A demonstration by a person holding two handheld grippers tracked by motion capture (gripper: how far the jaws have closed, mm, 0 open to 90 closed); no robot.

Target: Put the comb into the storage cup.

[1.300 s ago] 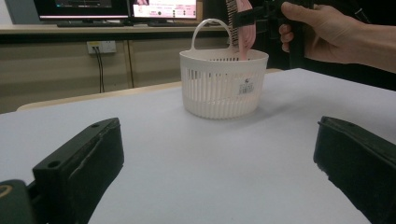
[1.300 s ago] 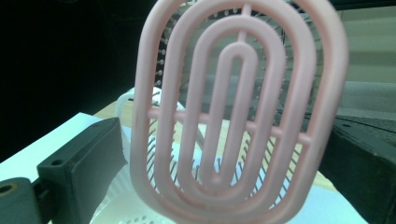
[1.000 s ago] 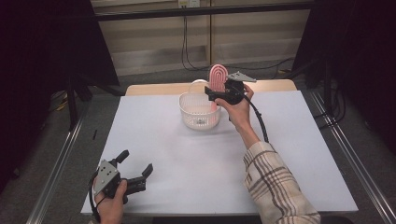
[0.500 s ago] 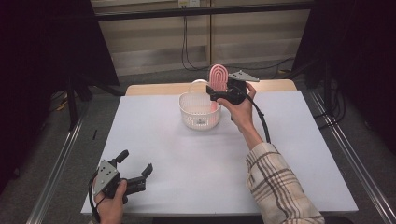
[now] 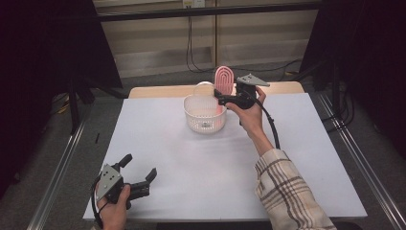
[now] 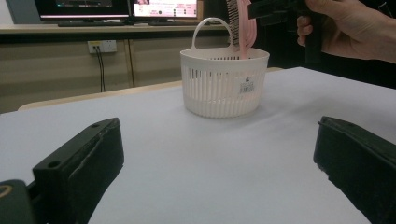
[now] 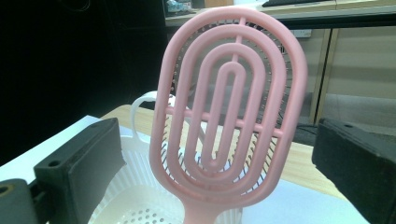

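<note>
The right tool (image 5: 221,97) sits at the far rim of the white basket (image 5: 205,114), its jaws spread wide on either side of the pink hairbrush (image 5: 223,79); in the right gripper view the brush head (image 7: 231,105) stands upright between the two jaws without touching either, its handle running down into the basket. The brush looks to be standing in the basket on its own, leaning at the rim nearest the tool, so the step in hand reads as letting go and backing off. To do it well, I would keep the jaws spread and draw the tool straight back along its own axis, so that neither jaw clips the head and tips the brush or drags the light basket. The basket's looped handle (image 5: 203,86) rises just beyond the brush, so going forward is poor; behind the tool the worktop (image 5: 306,143) lies bare out to its right edge, giving ample room. The left tool (image 5: 139,178), also spread and holding nothing, rests well apart near the front left corner of the worktop, close to its edge, facing the basket.
</note>
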